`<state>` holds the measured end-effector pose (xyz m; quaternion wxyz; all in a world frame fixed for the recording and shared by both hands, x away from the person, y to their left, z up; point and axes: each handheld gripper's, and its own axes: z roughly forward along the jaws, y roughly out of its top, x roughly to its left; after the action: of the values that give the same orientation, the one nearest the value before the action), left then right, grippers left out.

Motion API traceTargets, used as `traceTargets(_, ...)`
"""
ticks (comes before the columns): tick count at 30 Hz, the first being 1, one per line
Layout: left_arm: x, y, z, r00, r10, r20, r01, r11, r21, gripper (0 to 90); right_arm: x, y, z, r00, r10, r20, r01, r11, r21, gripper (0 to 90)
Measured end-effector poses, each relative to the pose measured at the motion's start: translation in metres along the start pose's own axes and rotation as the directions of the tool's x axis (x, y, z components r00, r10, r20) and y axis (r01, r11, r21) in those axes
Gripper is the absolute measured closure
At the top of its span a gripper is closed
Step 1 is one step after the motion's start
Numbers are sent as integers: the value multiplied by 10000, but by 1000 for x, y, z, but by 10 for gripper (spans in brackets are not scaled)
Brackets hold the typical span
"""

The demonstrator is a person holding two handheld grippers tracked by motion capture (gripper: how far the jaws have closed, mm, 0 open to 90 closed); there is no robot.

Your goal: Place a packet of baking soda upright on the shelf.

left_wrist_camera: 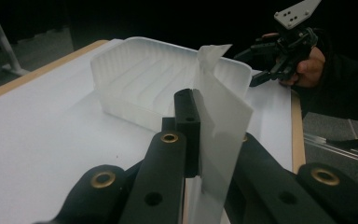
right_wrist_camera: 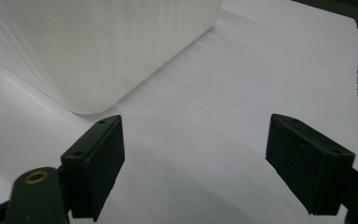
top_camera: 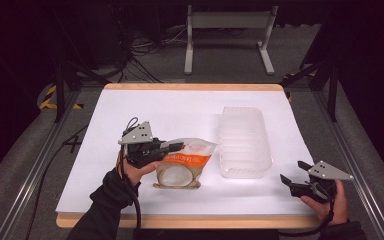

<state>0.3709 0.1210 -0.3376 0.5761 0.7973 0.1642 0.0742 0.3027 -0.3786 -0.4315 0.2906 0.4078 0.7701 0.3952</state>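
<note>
My left tool (top_camera: 172,147) is clamped on the thin, glossy top edge of the pouch (top_camera: 185,162), a soft clear-windowed bag with an orange band, lying on the white counter (top_camera: 145,107) just left of the ribbed, translucent plastic tray (top_camera: 244,142). My right tool (top_camera: 289,181) holds its jaws wide apart near the counter's front right edge, with bare surface around it.

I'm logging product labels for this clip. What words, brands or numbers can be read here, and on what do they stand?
Pouch held in the left gripper: white lettering on its orange band, too small and blurred to read.
White plastic container: no text.
Right gripper: no text.
White table cover: no text.
</note>
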Motion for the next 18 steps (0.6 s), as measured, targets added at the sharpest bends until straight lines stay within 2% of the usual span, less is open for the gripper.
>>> traceTargets(5, -2, 5, 3, 10000, 45, -71, -45, 9999, -92, 898, 0, 0, 0, 10000, 8, 23, -8, 10000, -16, 202)
traceTargets(8, -2, 8, 5, 9996, 215, -157, -217, 9997, -97, 898, 0, 0, 0, 10000, 15, 21, -15, 10000, -12, 200)
traceTargets(12, 3, 10, 8, 9999, -25, -169, 20, 9995, -300, 898, 0, 0, 0, 10000, 3, 25, -3, 10000, -2, 200)
traceTargets(16, 5, 13, 13, 9998, -61, -209, 53, 9993, -378, 898, -1, 0, 0, 10000, 26, 41, -27, 10000, 9, 200)
traceTargets(17, 6, 14, 14, 9997, 77, -240, -86, 9993, -376, 898, -1, 0, 1, 10000, 27, 40, -27, 10000, 4, 200)
traceTargets(18, 6, 15, 16, 9998, -11, -173, 3, 9990, -440, 898, -1, 0, 1, 10000, 31, 41, -31, 10000, 5, 200)
